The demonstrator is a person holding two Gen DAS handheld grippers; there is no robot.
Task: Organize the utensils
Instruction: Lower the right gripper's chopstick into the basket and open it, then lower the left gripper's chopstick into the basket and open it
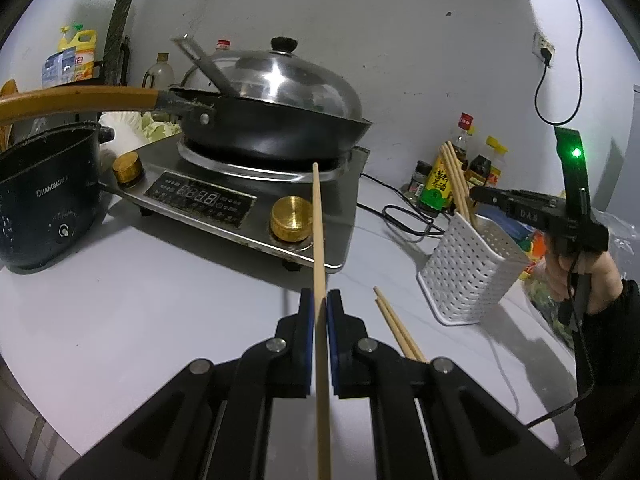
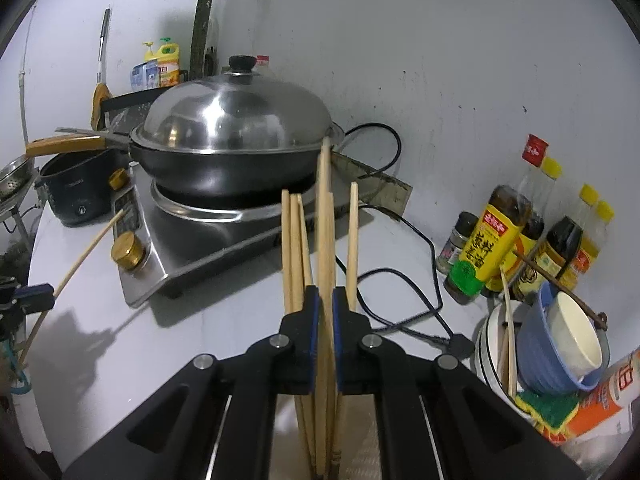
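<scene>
My left gripper [image 1: 320, 308] is shut on a light wooden chopstick [image 1: 318, 220] that stands up between its blue pads. Two more chopsticks [image 1: 396, 328] lie on the counter just right of it. The white perforated utensil holder [image 1: 472, 276] stands further right with several chopsticks [image 1: 456, 184] in it. My right gripper [image 1: 478, 194], carried by a hand, hovers over the holder. In the right wrist view the right gripper [image 2: 326, 300] is shut on a chopstick [image 2: 325, 200] standing among several others [image 2: 290, 248]; its lower end reaches down into the holder. The left gripper [image 2: 36, 296] shows at the left edge.
An induction cooker [image 1: 248, 208] carries a black wok under a steel lid [image 1: 280, 80]. A black electric pot [image 1: 44, 192] stands at the left. Sauce bottles [image 2: 492, 240], stacked bowls [image 2: 560, 344], a sponge and a black power cord [image 2: 400, 320] crowd the right side.
</scene>
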